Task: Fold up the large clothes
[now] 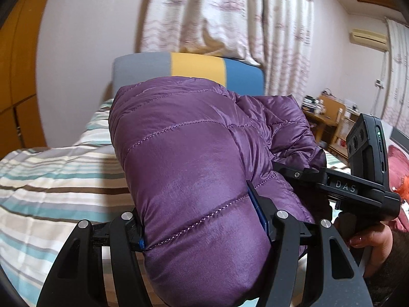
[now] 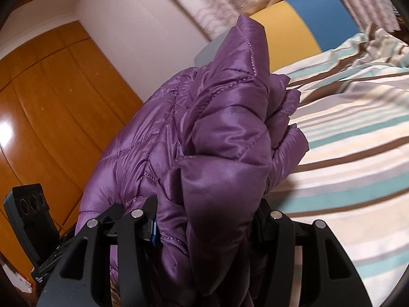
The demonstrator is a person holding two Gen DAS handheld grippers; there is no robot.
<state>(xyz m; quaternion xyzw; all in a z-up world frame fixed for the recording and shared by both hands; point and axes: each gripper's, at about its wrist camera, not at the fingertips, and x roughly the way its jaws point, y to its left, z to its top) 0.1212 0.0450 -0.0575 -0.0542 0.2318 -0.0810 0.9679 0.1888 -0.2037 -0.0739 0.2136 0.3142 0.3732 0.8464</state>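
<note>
My left tool (image 1: 204,230) and right tool (image 2: 204,220) each clamp the puffy purple quilted jacket (image 1: 194,153): light, soft, slippery; grip stitched seams.

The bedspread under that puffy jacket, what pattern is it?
The bedspread is striped: cream, teal, brown and grey bands. The right wrist view shows it best.

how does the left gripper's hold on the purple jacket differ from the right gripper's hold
The left gripper clamps a smooth, rounded quilted roll of the purple jacket; the right gripper clamps a crumpled, creased bunch ending in a point. Both are shut on the same jacket, above the striped bedding.
</note>
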